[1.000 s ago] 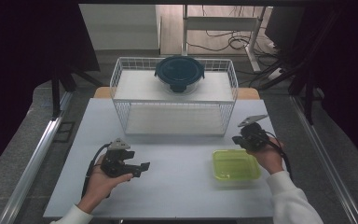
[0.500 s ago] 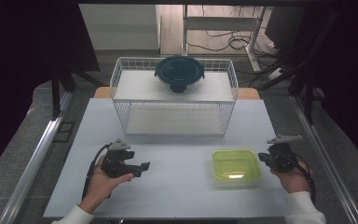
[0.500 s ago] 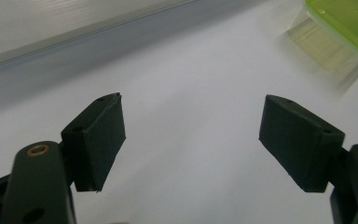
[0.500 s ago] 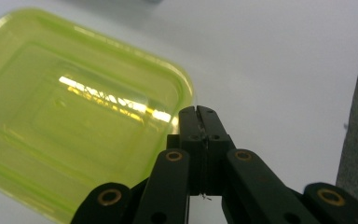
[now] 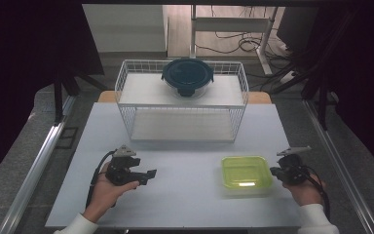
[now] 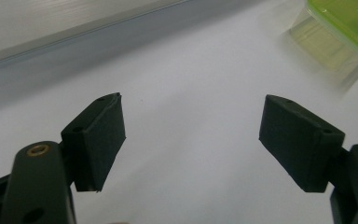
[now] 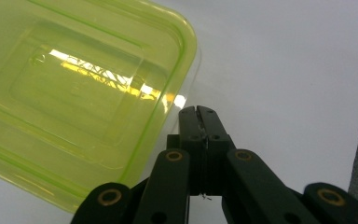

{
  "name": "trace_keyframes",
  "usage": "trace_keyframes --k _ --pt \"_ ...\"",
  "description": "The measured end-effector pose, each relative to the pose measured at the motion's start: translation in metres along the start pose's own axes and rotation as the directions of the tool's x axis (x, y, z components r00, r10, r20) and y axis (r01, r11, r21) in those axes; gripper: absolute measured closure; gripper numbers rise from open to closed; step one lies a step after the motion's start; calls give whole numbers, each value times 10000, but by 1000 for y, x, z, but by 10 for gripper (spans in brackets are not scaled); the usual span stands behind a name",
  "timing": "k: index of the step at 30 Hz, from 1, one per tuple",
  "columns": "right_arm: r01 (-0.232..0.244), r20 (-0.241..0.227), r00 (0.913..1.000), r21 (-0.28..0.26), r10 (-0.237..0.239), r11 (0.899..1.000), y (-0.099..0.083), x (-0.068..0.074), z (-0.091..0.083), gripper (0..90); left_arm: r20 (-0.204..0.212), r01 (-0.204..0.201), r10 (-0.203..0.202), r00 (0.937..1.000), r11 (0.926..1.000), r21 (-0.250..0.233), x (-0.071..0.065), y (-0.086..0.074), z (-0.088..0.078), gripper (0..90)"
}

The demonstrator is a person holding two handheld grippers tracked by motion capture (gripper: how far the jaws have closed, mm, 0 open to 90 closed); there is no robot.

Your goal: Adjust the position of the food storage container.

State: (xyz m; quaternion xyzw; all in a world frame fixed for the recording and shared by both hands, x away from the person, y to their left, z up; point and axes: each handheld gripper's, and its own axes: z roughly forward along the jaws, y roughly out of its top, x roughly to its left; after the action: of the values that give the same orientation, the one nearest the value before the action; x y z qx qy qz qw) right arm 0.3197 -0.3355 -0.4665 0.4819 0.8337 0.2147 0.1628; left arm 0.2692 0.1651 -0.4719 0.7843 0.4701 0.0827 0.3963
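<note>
At lower right of the high view, the right gripper (image 5: 275, 171) sits with jaws pressed together, empty, just beside the green container (image 5: 246, 172). At lower left, the left gripper (image 5: 148, 175) holds its jaws wide over the bare table (image 5: 185, 204).

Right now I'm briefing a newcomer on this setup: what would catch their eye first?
The bright green container on the white table, with the shut right gripper at its right edge. Behind it, a dark round lidded bowl sits atop the white wire rack.
</note>
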Motion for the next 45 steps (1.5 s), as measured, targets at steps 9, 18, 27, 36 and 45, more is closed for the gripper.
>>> trace_keyframes --k 9,18,27,36,45 --pt "-174 -104 9998 144 176 9997 -2 1 -1 890 14 7 -7 10000 10000 13 0 0 0 219" --pt "-142 -578 9982 292 159 9995 -6 10 0 890 6 20 -21 10000 10000 26 0 0 0 219" --pt "277 -1038 9943 224 -252 9994 3 31 7 890 -1 70 -70 10000 10000 59 2 0 1 219" --pt "1127 -1376 9843 55 -1108 9936 24 69 23 890 -42 77 -77 10000 10000 40 3 0 0 219" --pt "1440 -1372 9801 -82 -1437 9895 35 82 30 890 -52 118 -118 9999 9999 43 5 -1 0 219"
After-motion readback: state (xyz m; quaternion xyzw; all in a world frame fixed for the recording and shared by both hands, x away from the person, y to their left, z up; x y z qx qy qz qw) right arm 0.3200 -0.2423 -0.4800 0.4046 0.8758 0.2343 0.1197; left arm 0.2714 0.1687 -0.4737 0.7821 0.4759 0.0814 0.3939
